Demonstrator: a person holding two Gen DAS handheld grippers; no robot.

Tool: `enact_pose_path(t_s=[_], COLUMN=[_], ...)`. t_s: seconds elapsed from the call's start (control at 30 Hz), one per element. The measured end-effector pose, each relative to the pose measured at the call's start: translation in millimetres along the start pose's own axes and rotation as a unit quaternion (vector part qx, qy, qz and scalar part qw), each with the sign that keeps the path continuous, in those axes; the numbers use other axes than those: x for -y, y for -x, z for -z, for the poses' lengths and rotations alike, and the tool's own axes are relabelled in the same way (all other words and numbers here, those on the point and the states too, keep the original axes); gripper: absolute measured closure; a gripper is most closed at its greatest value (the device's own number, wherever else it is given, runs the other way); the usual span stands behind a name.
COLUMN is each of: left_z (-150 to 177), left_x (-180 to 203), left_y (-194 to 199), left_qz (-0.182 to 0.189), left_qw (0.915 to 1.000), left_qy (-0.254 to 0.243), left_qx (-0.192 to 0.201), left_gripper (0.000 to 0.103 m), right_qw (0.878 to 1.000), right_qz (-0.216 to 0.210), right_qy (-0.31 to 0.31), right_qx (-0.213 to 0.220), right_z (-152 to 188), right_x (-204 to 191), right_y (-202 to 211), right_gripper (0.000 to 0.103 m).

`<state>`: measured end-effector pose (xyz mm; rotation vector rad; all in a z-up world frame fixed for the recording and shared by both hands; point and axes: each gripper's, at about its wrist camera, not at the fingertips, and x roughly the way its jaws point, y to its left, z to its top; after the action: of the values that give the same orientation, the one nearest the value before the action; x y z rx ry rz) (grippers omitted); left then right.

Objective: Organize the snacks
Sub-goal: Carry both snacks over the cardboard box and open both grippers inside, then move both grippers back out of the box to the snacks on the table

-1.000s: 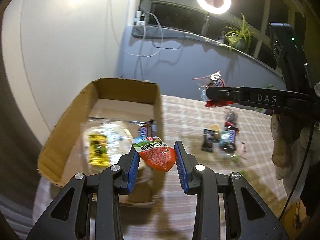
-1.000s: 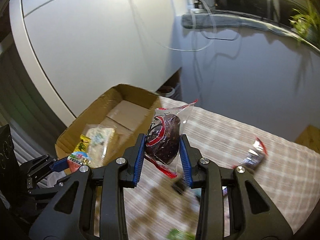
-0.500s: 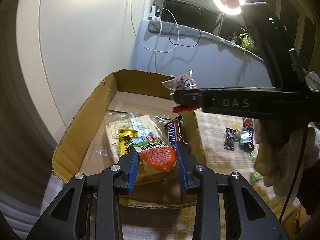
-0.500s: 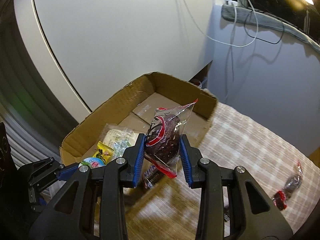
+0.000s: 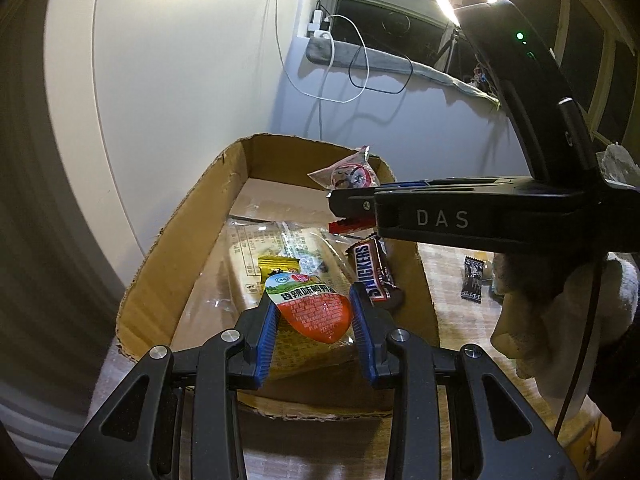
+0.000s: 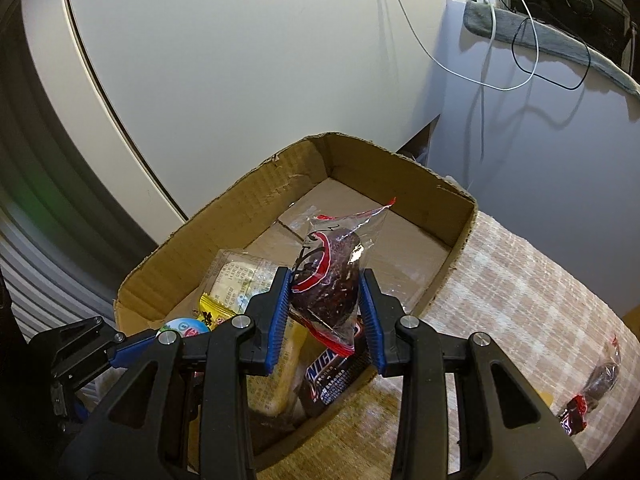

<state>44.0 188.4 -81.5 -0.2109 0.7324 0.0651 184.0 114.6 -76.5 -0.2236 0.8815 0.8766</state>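
Note:
An open cardboard box (image 5: 188,220) (image 6: 248,184) stands on the checked tablecloth. My left gripper (image 5: 314,314) is shut on an orange snack pouch with a green top (image 5: 316,308), held above the box's near end. My right gripper (image 6: 326,296) is shut on a clear packet of dark dried fruit with red trim (image 6: 330,276), held above the box; it also shows in the left wrist view (image 5: 350,172). Inside the box lie a large clear bread packet (image 5: 272,248), a yellow sachet (image 5: 278,264) and a Snickers bar (image 5: 372,272).
A black sachet (image 5: 474,280) lies on the cloth right of the box. A dark packet with red ends (image 6: 596,392) lies on the cloth at the far right. A white wall stands behind the box. The right gripper's body (image 5: 480,216) crosses over the box's right wall.
Both grippers have moved left with their packets, from over the table to over the box. The right gripper now hangs over the box's right side.

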Motion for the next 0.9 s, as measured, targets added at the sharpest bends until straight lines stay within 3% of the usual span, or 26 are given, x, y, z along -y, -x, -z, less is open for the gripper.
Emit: enact_pose_path(t_s=[0.2, 0.27, 0.3, 0.47, 0.9], left_z=[-0.1, -0.6, -0.6, -1.3, -2.1], left_x=[-0.3, -0.1, 0.0, 3.0, 12.4], left_y=[-0.4, -0.6, -0.1, -0.4, 12.2], left_qz=[-0.001, -0.001, -0.001, -0.002, 0.001], left_qw=[1.0000, 1.0000, 1.0000, 1.0000, 0.9999], left_qy=[0.003, 0.004, 0.005, 0.002, -0.002], left_qx=[0.000, 0.000, 0.002, 0.004, 0.016], left_gripper=[0.068, 0.057, 0.047, 0.043, 0.043], right_qw=[1.000, 1.000, 1.000, 1.000, 0.999], right_qz=[0.009, 0.013, 0.015, 0.027, 0.046], right_qy=[0.003, 0.003, 0.003, 0.003, -0.002], right_qx=[0.000, 0.003, 0.006, 0.014, 0.027], right_z=[-0.1, 0.0, 0.1, -0.9, 9.0], right_x=[-2.1, -1.8, -1.6, 0.1, 11.3], right_y=[-1.5, -0.1, 1.1, 7.0, 36.9], right_gripper=[0.060, 0.042, 0.037, 0.018, 0.018])
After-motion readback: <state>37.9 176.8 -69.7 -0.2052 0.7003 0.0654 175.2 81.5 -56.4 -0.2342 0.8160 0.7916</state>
